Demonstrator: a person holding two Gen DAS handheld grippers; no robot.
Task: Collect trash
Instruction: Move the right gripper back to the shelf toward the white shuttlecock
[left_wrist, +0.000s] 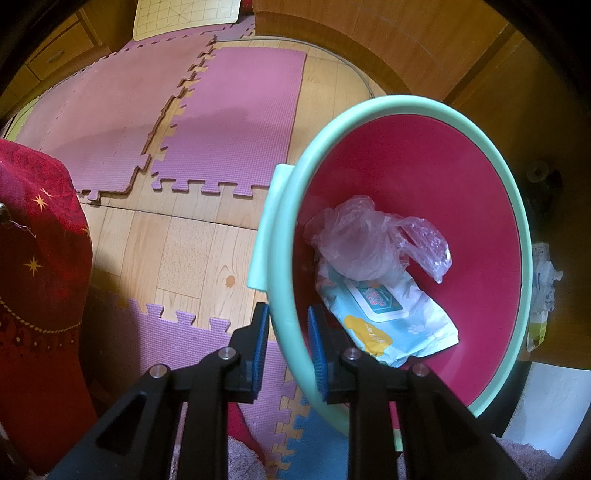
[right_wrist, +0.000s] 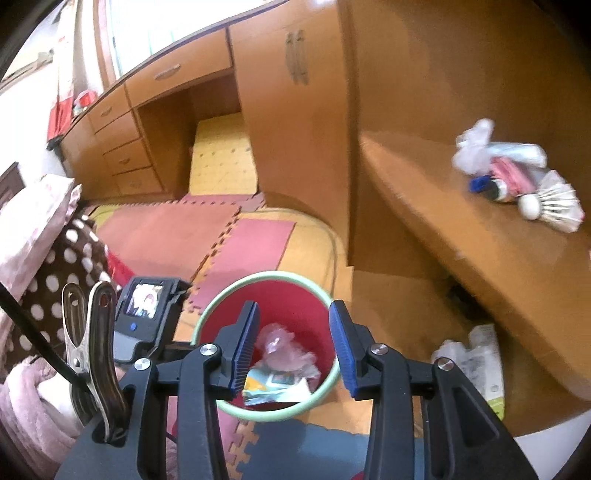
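Below, on a wooden floor (left_wrist: 192, 254) partly covered with purple foam puzzle mats (left_wrist: 236, 122), stands a round bin (left_wrist: 517, 206) with a mint-green rim and a deep pink inside.

Seen from the left wrist camera, the left gripper (left_wrist: 287, 350) points down at the bin's near edge. Its jaws, lined with blue ribbed pads, are pinched on the green rim: one pad sits outside the bin, the other inside. A pale green handle tab juts from the rim just beyond the jaws.

At the bottom of the bin lies a crumpled clear plastic bag (left_wrist: 373, 240), resting on a flat blue, white and yellow wet-wipe packet (left_wrist: 391, 314). Red cloth (left_wrist: 40, 236) with gold stars hangs at the left of this view. Outside the bin, to the right, a crumpled white carton (left_wrist: 543, 291) lies on the floor.

From the right wrist camera, the right gripper (right_wrist: 293, 347) hangs above the bin, looking down into it. Its jaws are spread apart and hold nothing; the bag and packet show in the gap, far below.

To the right, a curved wooden counter (right_wrist: 480, 266) carries more clutter: a scrunched white plastic bag (right_wrist: 476, 147), a pink item beside it, and a white feathered shuttlecock (right_wrist: 550, 203). These look blurred. Wooden drawers and cupboards line the far wall, and a spotted brown blanket (right_wrist: 70, 266) lies at the left.
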